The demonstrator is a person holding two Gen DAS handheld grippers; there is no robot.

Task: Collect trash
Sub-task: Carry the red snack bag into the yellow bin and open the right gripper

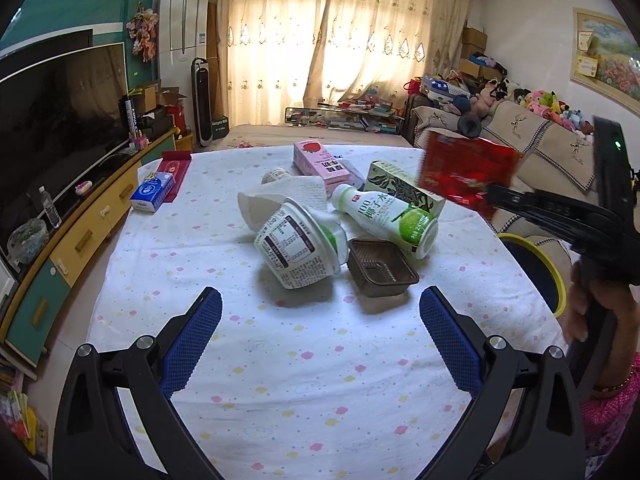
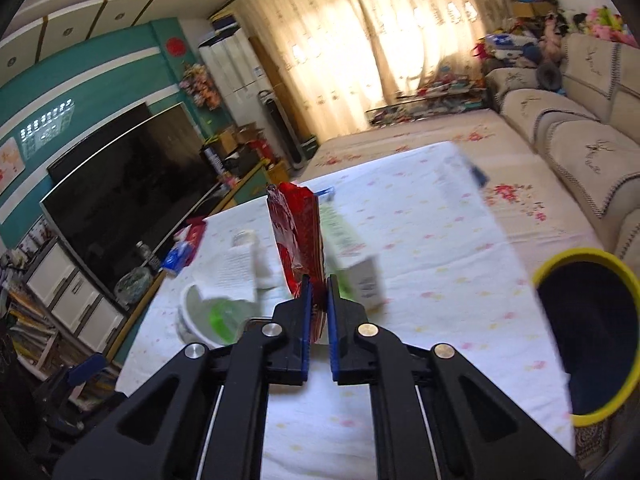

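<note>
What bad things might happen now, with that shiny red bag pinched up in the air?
The right gripper pinches only the bottom edge of the shiny red foil bag, so the bag may slip out before reaching the dark bin with the yellow rim beside the table. Swinging it low might also knock the white coconut-water bottle with green label lying among the trash and set it rolling on the dotted white tablecloth.

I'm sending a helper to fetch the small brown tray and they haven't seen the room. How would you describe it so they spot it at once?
Go to the table with the white dotted cloth. In the pile of trash at its middle, the brown tray lies at the near edge, between the toppled white cup and the lying white-and-green bottle. It is the only dark, square, empty thing there.
</note>
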